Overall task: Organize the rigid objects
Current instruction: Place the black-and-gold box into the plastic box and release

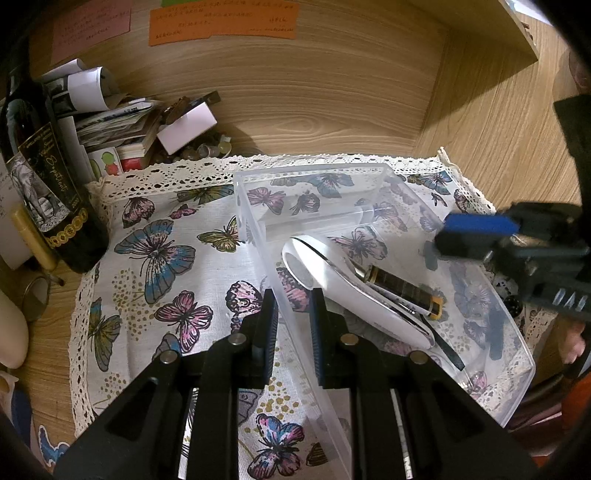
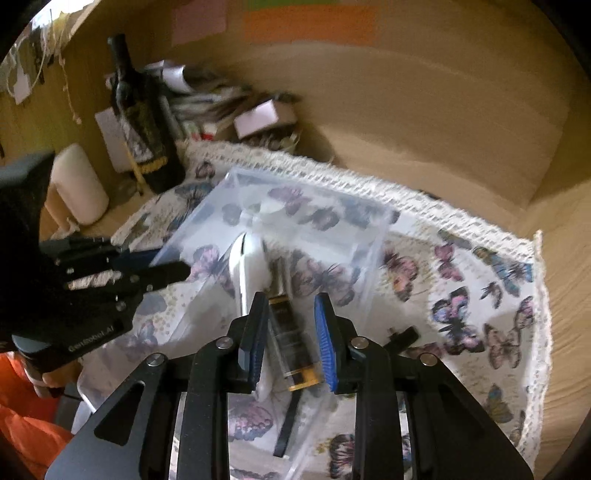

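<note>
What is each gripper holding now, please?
Left gripper: closed on the wall of the clear box.
Right gripper: open, holding nothing; the battery lies below it, not gripped.

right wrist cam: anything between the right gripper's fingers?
Yes. In the right wrist view the black-and-gold battery lies between the right gripper fingers, inside the clear bin, with gaps to both pads. The left wrist view doesn't show this gap.

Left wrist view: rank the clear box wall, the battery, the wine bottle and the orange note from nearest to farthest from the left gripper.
1. Clear box wall: clamped between the left gripper pads.
2. Battery: inside the box, just right of the jaws.
3. Wine bottle: standing at the far left, off the cloth.
4. Orange note: up on the back panel.
</note>
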